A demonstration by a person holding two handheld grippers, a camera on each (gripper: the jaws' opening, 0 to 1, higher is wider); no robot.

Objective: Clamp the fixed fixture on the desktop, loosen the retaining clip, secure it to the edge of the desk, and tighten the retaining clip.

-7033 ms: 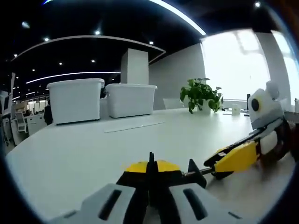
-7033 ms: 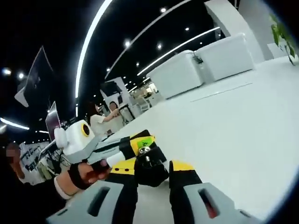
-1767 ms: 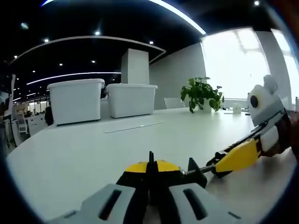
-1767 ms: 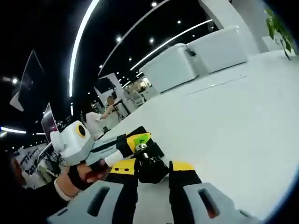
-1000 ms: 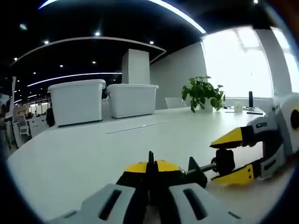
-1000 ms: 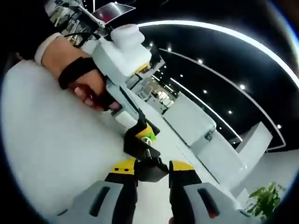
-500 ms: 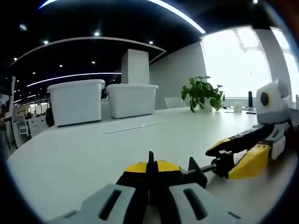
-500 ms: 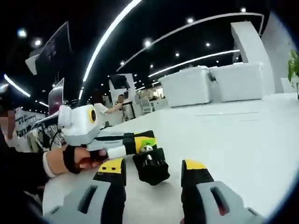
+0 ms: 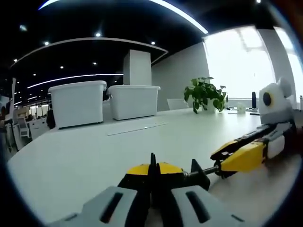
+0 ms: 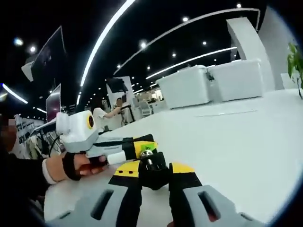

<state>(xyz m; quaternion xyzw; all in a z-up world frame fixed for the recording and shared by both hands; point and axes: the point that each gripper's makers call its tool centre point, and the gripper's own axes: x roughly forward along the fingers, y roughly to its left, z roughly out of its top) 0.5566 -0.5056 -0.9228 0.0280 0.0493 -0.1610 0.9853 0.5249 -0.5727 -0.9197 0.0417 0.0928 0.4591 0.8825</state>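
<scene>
While both grippers (image 9: 152,187) (image 10: 154,177) clench the fixture (image 10: 152,171), two white bins (image 9: 77,101) and a plant (image 9: 204,95) line the table's (image 9: 85,151) far edge.

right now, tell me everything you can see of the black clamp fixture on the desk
The clamp fixture is a small black piece lying low on the white desk. In the left gripper view the left gripper is shut on its body; a pointed black lug rises beside a thin metal screw rod that runs sideways to a black knob. In the right gripper view that ribbed, plastic-looking knob, with a shiny metal screw end on top, sits pinched between the right gripper's yellow-tipped jaws.
</scene>
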